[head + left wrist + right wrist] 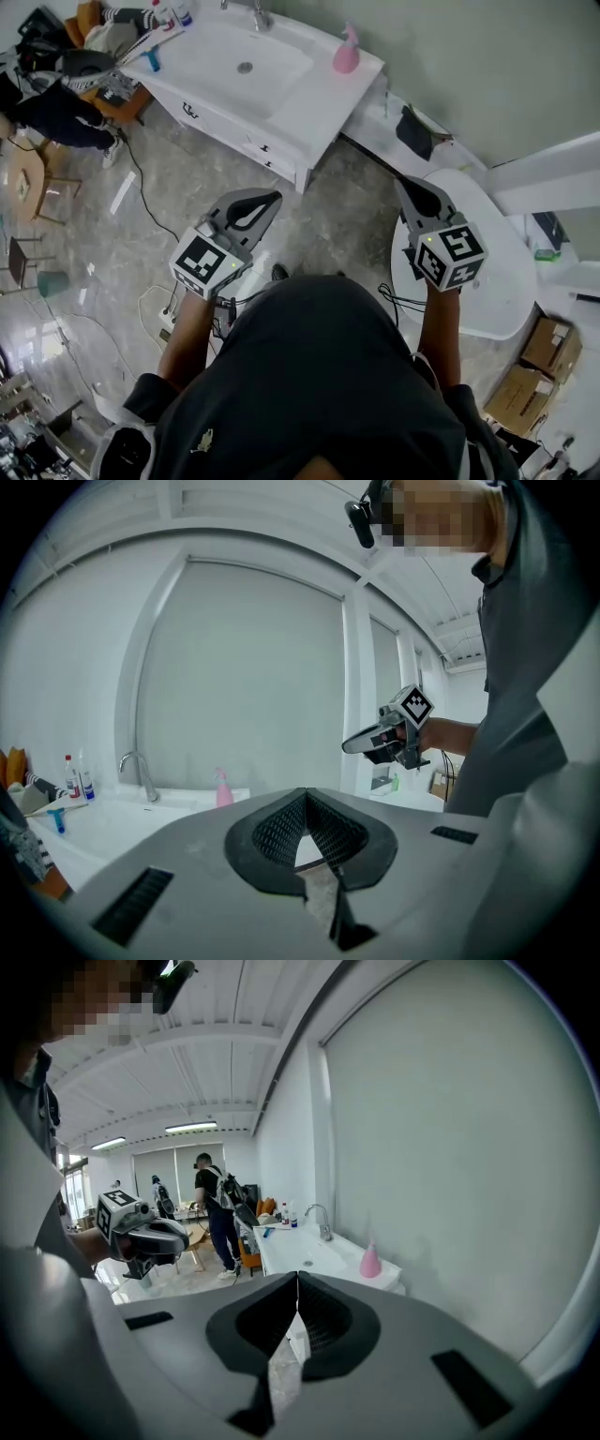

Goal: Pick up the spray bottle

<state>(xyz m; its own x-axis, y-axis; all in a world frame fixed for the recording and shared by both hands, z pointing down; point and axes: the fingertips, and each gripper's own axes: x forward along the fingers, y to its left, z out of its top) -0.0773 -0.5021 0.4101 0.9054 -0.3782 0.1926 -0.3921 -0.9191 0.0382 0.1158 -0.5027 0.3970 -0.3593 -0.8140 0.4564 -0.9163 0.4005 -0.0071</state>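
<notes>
Tapering pink spray bottle on glossy vanity

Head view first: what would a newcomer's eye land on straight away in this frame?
The left hand-held gripper and right hand-held gripper fill the middle of the head view, held out side by side, each with its jaws together and nothing between them. Beyond them, the pink spray bottle stands upright at the right end of the white sink counter, apart from both.
</notes>
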